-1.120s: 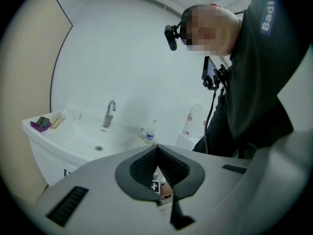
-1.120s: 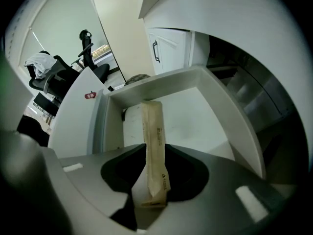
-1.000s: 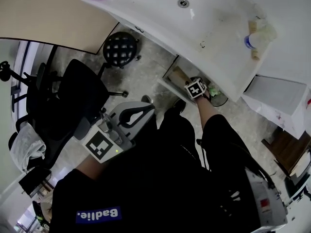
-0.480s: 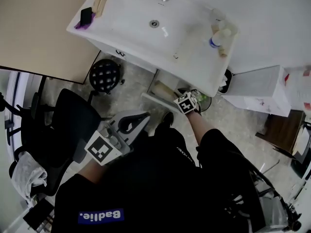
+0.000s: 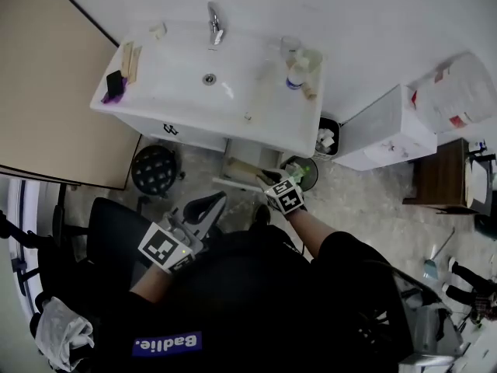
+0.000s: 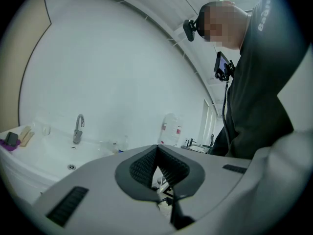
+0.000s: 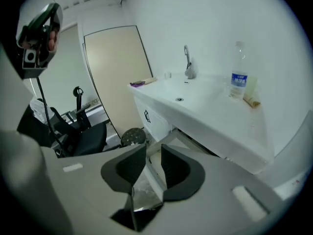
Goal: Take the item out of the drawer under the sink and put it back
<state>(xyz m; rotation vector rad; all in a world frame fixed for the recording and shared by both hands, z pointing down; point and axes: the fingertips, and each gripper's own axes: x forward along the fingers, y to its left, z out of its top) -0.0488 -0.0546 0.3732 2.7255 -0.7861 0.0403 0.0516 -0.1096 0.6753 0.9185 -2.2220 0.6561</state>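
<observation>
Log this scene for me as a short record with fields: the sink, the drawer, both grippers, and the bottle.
sink: white, tap at the back
drawer: under the sink, pulled open
left gripper: jaws together, nothing between them
right gripper: jaws apart, nothing seen between them, near the open drawer
bottle: upright on the sink's right end

White sink, beige door, black stool

The sink (image 5: 178, 92) is white, with a purple-and-black item (image 5: 113, 90) on its left rim. The door (image 5: 46, 76) to its left is beige, the bottle (image 7: 238, 77) clear with a blue label, and the stool (image 5: 154, 169) black and dimpled.
</observation>
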